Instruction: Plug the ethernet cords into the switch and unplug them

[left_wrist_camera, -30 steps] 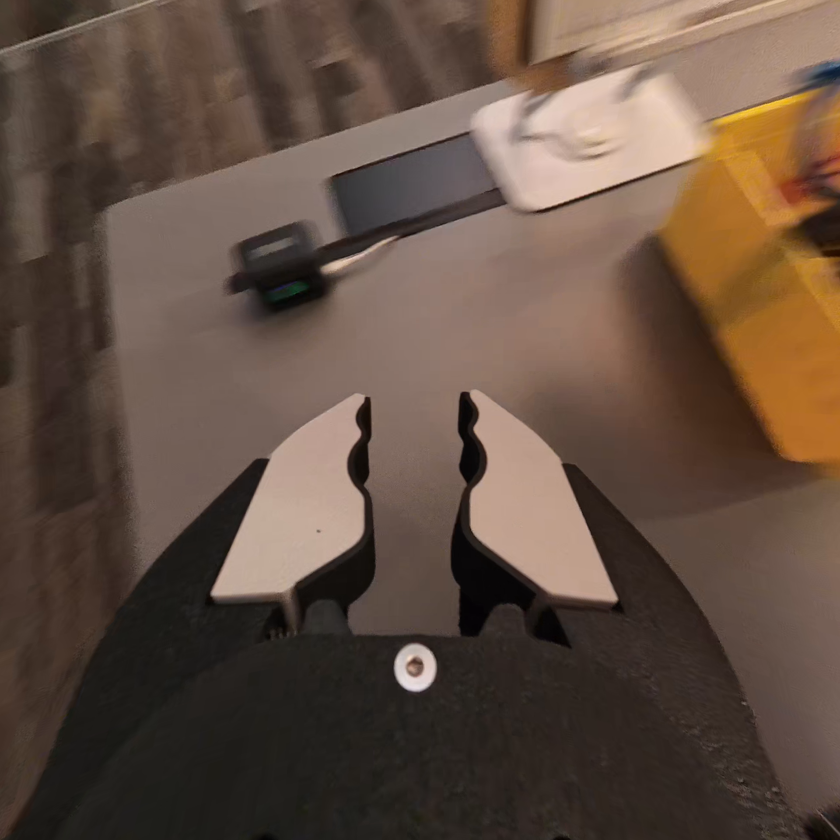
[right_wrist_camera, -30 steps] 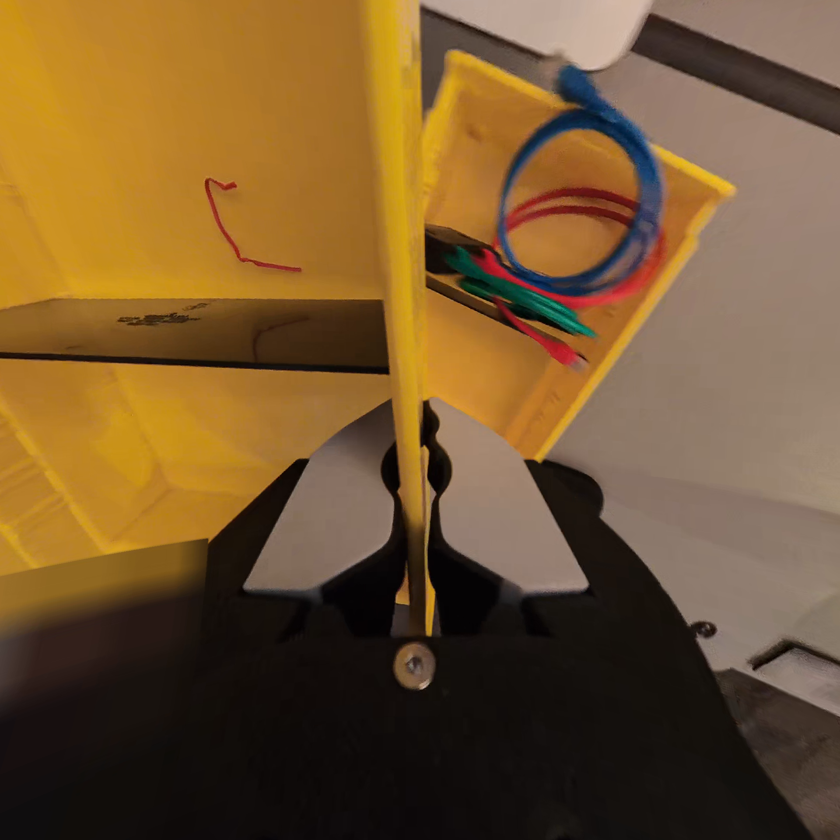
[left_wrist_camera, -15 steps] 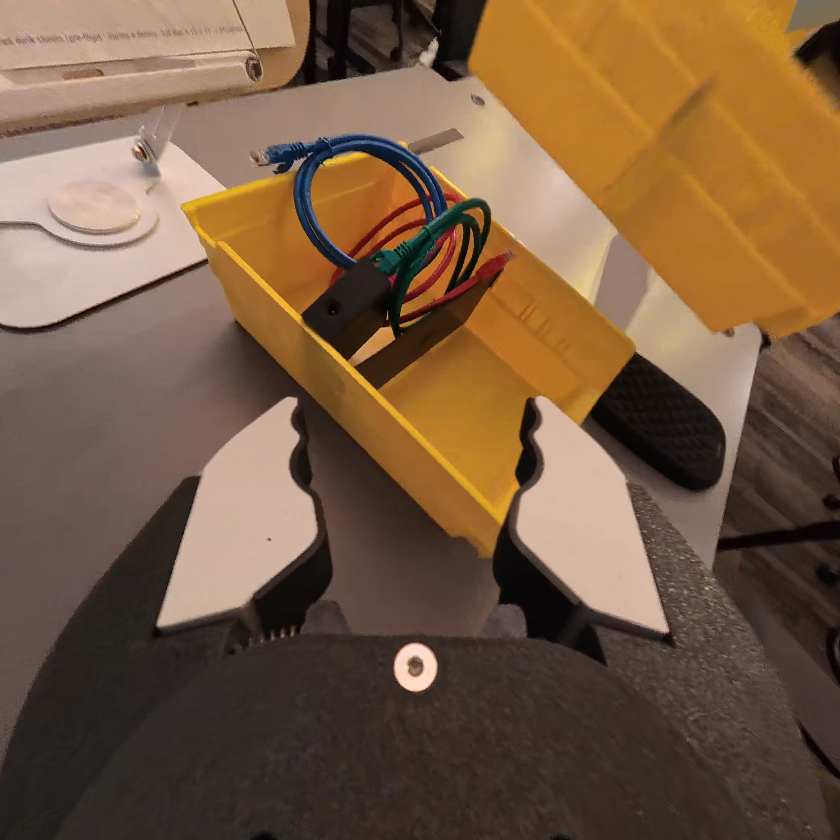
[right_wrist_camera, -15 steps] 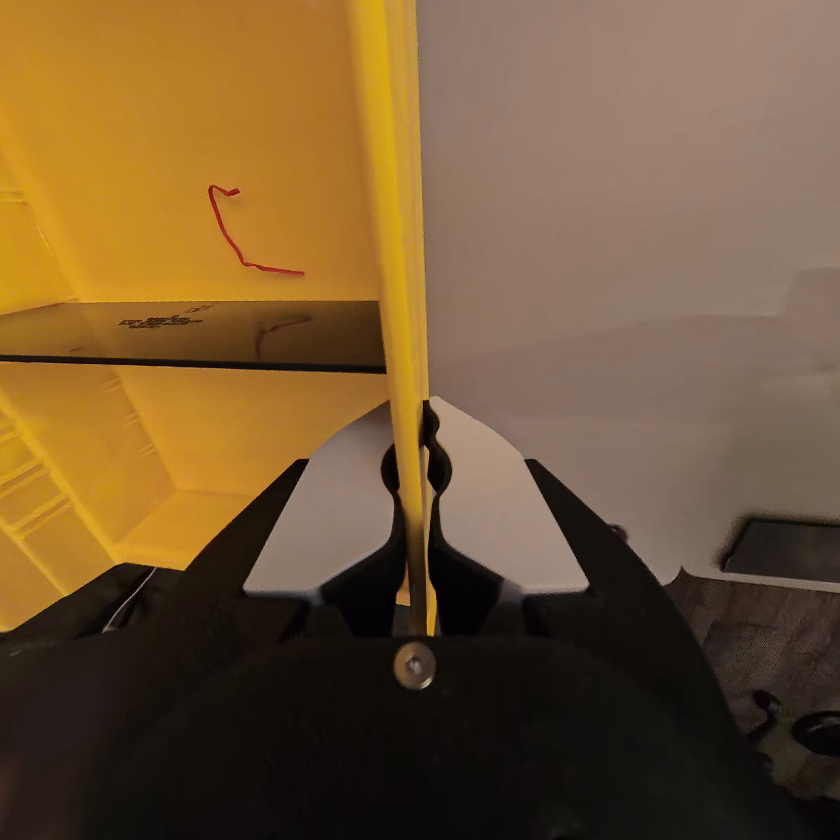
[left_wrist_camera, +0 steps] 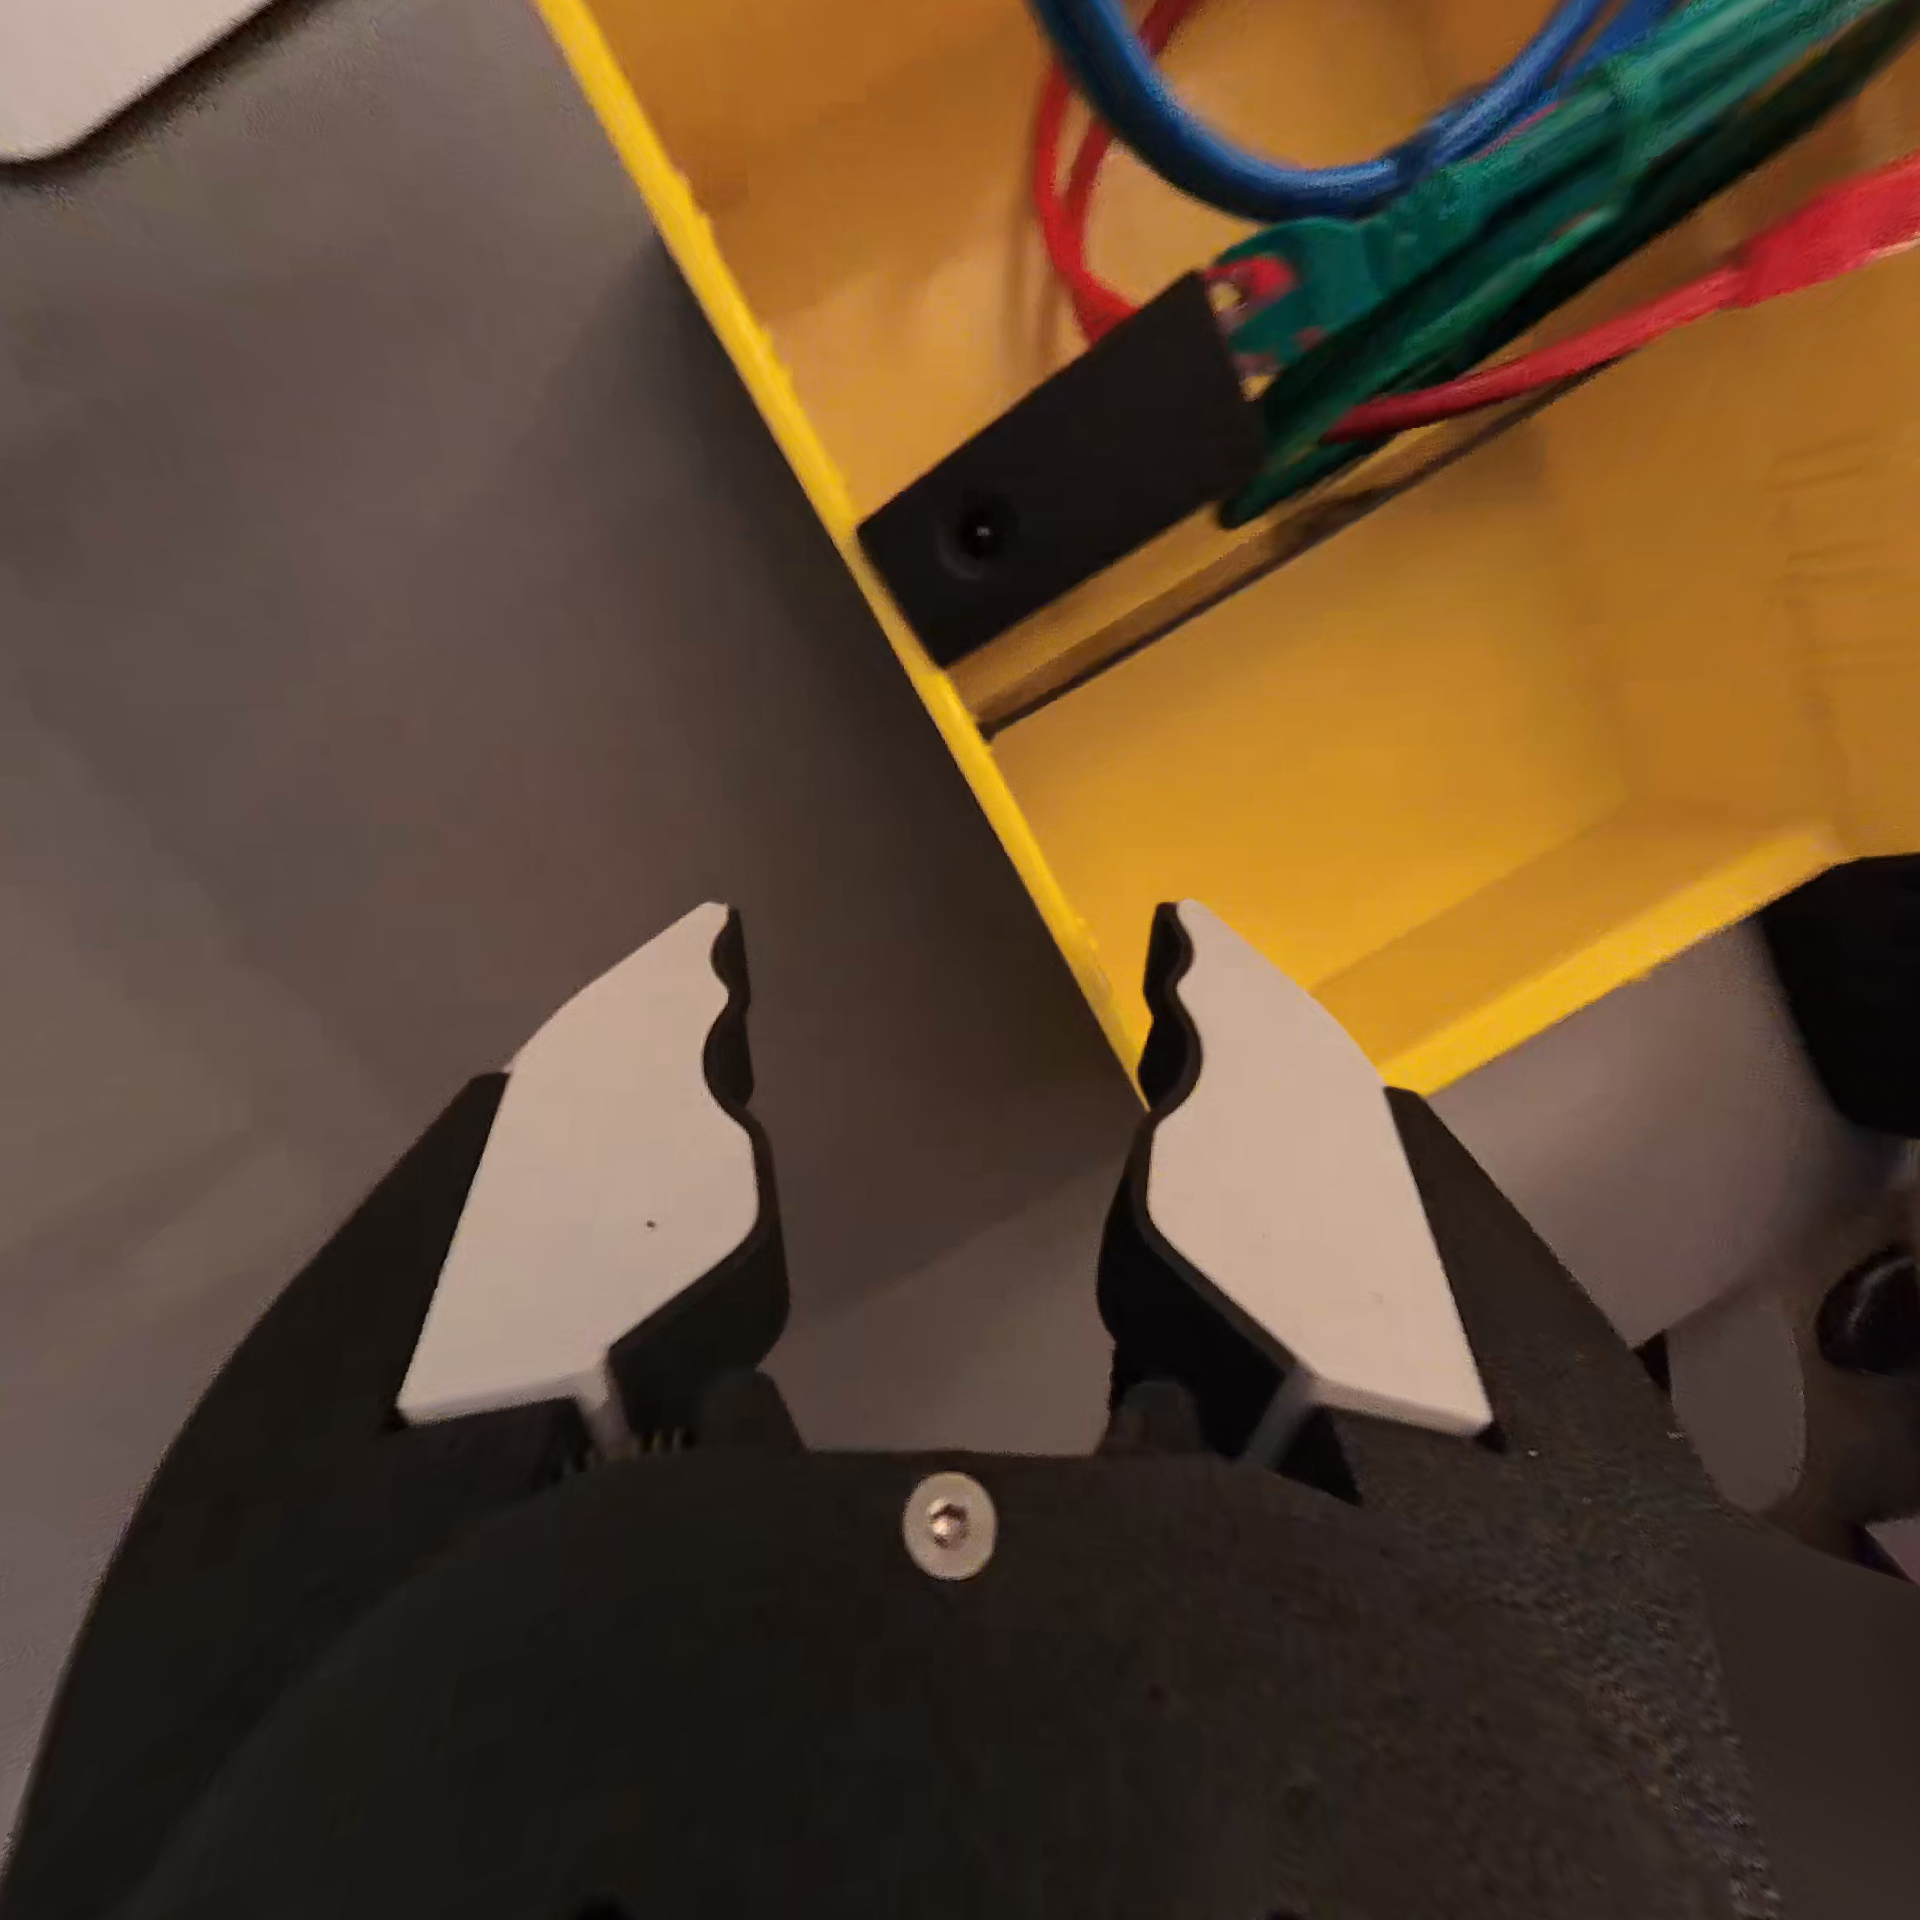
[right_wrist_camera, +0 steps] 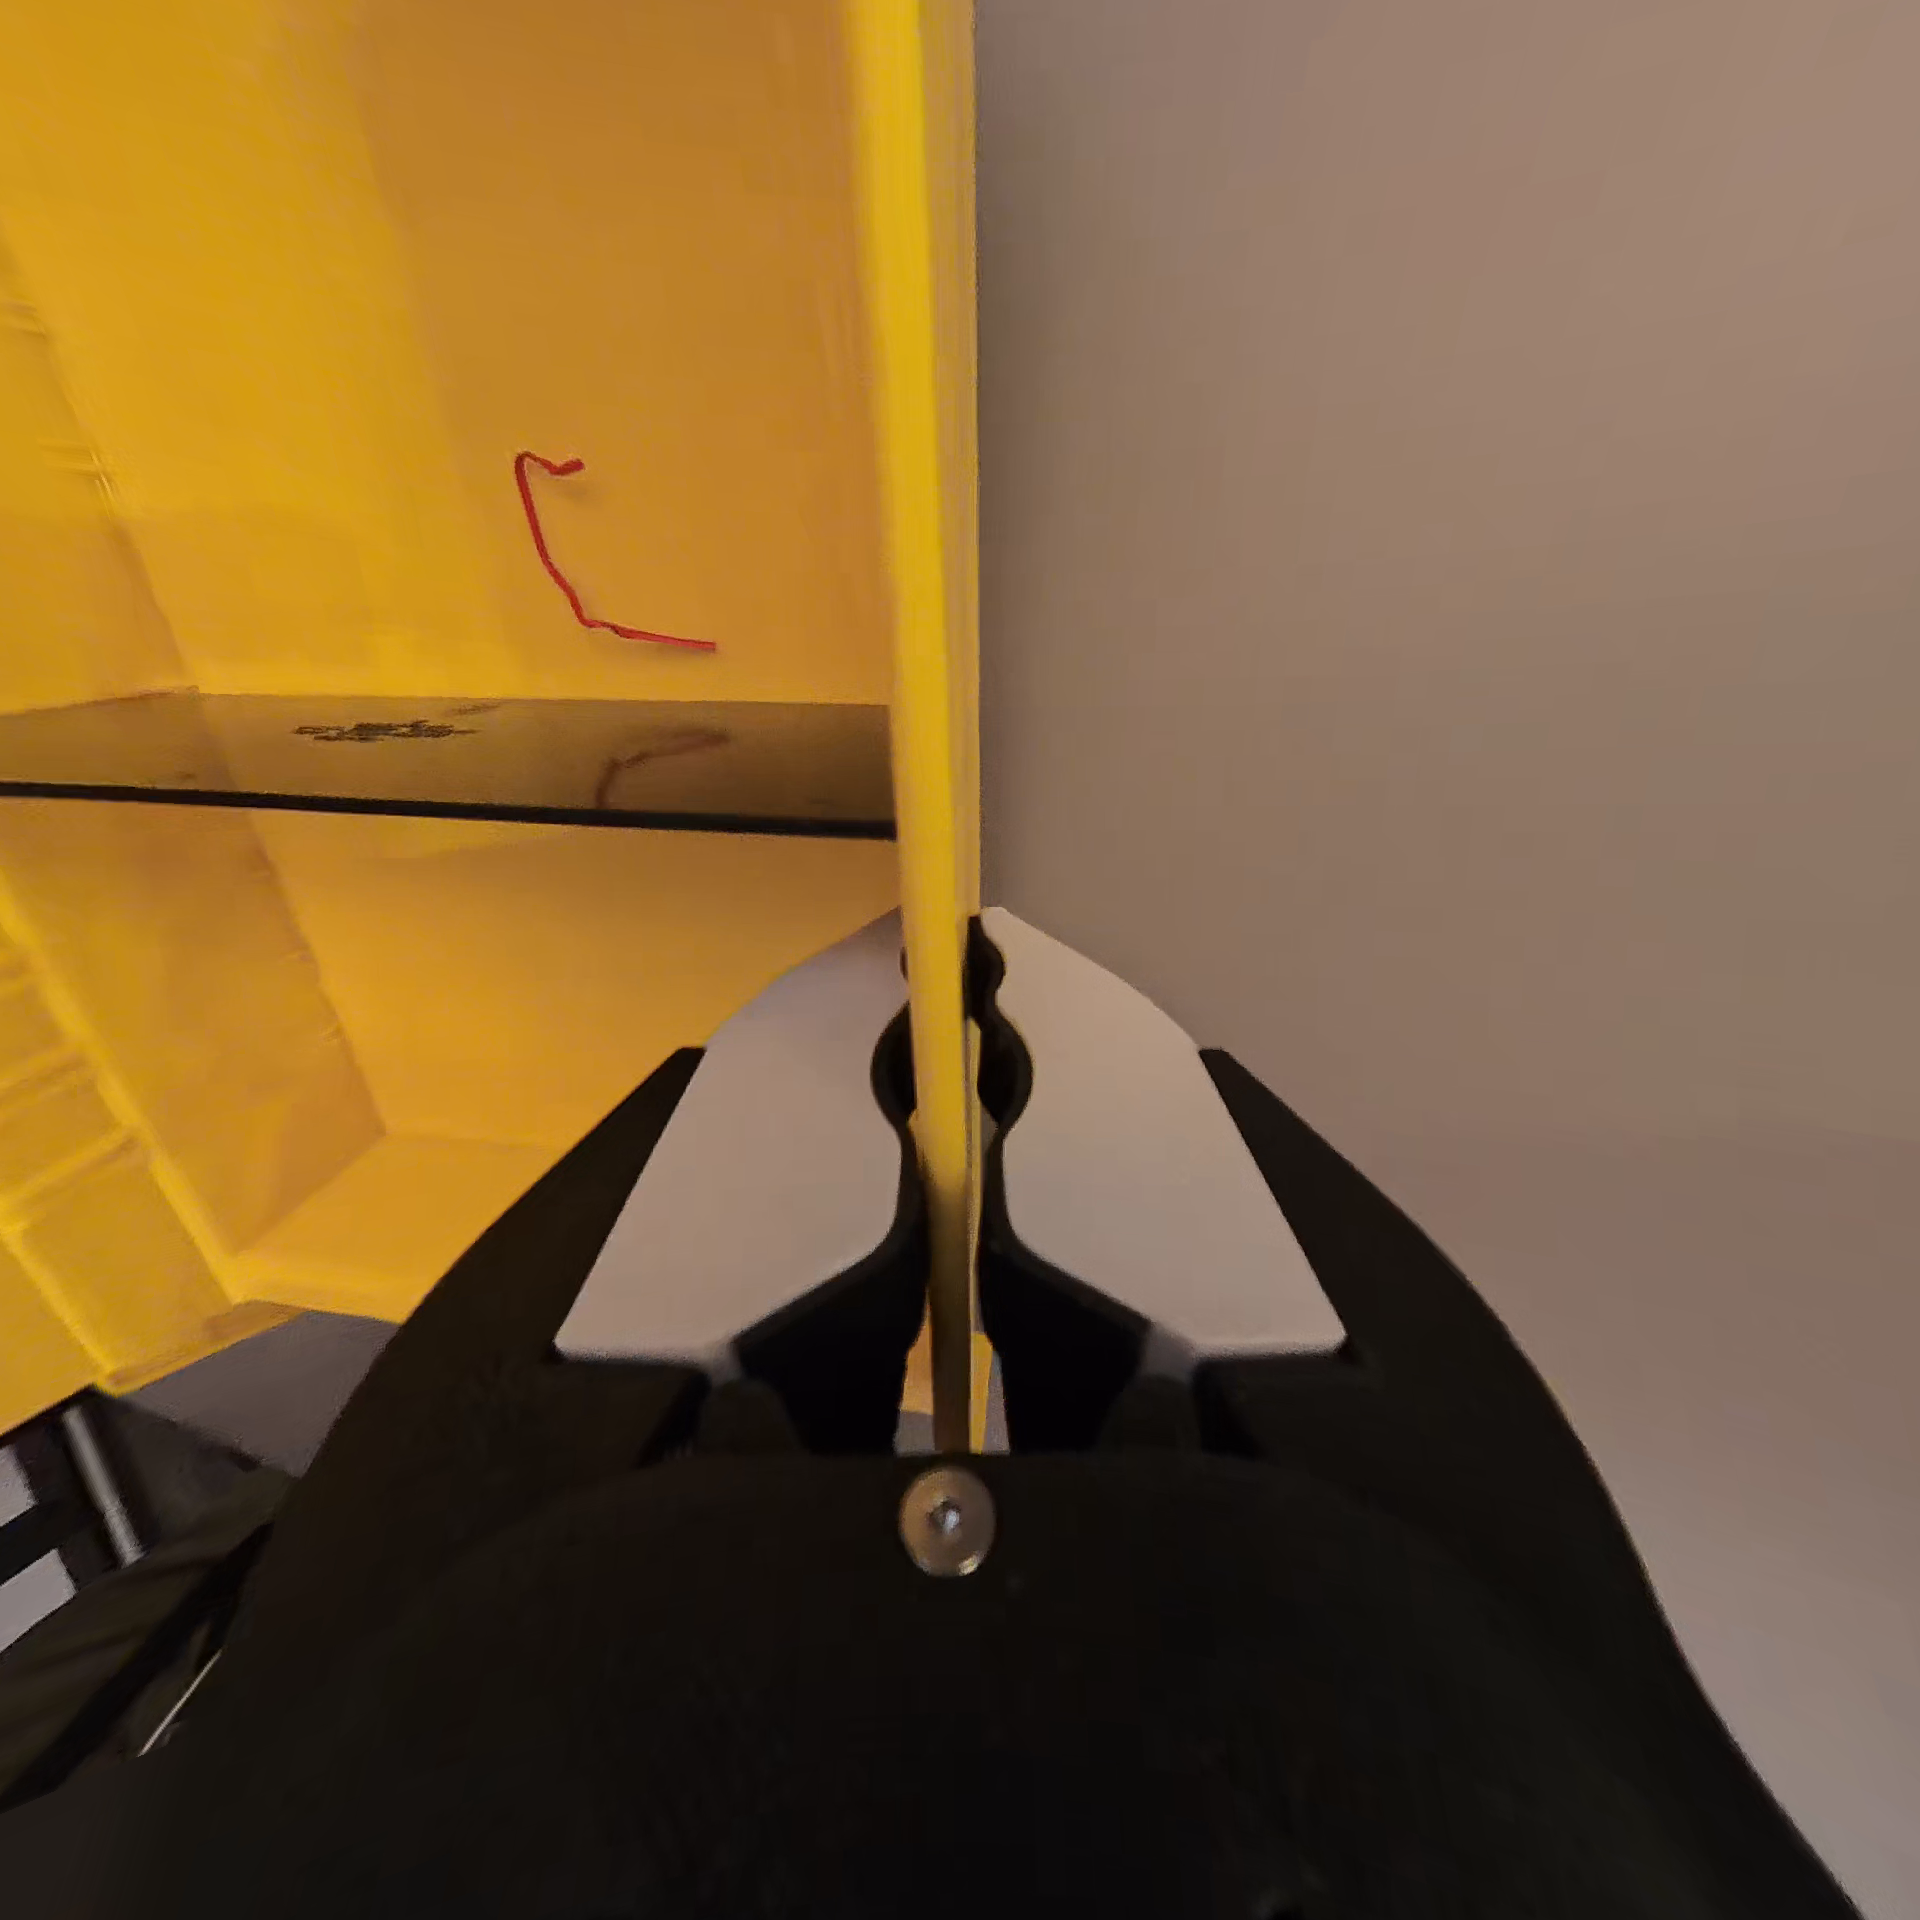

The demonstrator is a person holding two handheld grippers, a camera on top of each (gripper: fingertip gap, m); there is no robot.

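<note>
In the left wrist view a yellow bin (left_wrist_camera: 1351, 810) sits on the grey table (left_wrist_camera: 364, 623). Inside it lies a black switch (left_wrist_camera: 1060, 468) with blue (left_wrist_camera: 1195, 135), green (left_wrist_camera: 1507, 260) and red (left_wrist_camera: 1558, 343) ethernet cords coiled at its far end. My left gripper (left_wrist_camera: 940, 925) is open and empty, with the bin's near side wall rim between its fingers. In the right wrist view my right gripper (right_wrist_camera: 940, 935) is shut on the side wall of a second yellow bin (right_wrist_camera: 416, 364), held off the table. That bin holds a black divider (right_wrist_camera: 447, 764) and a thin red wire scrap (right_wrist_camera: 582, 582).
A white flat base (left_wrist_camera: 94, 73) lies at the table's far left in the left wrist view. A dark object (left_wrist_camera: 1860, 987) shows past the bin's near right corner. A plain pale wall or surface (right_wrist_camera: 1455, 623) fills the right of the right wrist view. From my left tips it is roughly 7 cm to the black switch (left_wrist_camera: 1060, 468); from my right, 40 cm.
My left gripper swung from the left side of the table to the bin with the switch, moved in close, and its jaws narrowed somewhat. My right gripper kept its grip on the second bin and carried it away.
</note>
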